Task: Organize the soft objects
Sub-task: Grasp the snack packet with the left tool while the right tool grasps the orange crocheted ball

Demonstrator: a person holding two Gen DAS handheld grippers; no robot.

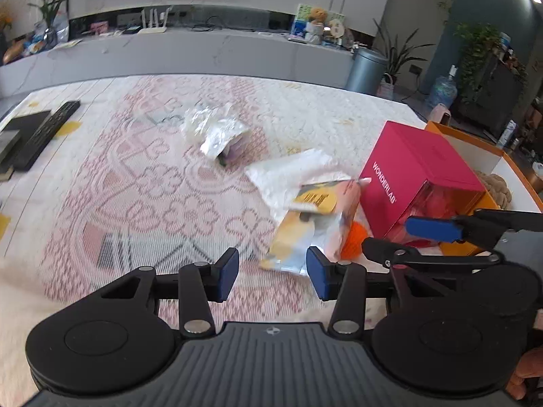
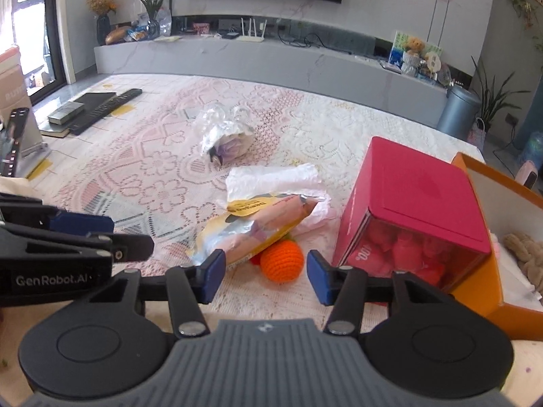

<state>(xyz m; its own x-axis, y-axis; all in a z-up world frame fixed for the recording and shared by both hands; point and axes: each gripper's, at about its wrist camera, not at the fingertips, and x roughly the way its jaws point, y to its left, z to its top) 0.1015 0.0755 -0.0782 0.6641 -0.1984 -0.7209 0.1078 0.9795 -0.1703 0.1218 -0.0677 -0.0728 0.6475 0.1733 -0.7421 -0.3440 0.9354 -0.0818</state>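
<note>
An orange crocheted ball (image 2: 281, 259) lies on the lace cloth just ahead of my open, empty right gripper (image 2: 265, 276); it peeks out in the left wrist view (image 1: 353, 239). A yellow-and-pink snack bag (image 2: 261, 225) leans over it, on a white plastic bag (image 2: 275, 178). A foil-wrapped purple bundle (image 2: 225, 139) lies farther back. My left gripper (image 1: 272, 273) is open and empty, just short of the snack bag (image 1: 312, 224). A brown plush (image 2: 526, 254) lies in the orange box (image 2: 482, 291).
A pink WONDERLAB box (image 2: 417, 193) lies tilted against the orange box at the right. A remote (image 2: 105, 108) and dark flat items sit at the far left. The right gripper's fingers (image 1: 431, 229) reach in beside the pink box (image 1: 417, 162).
</note>
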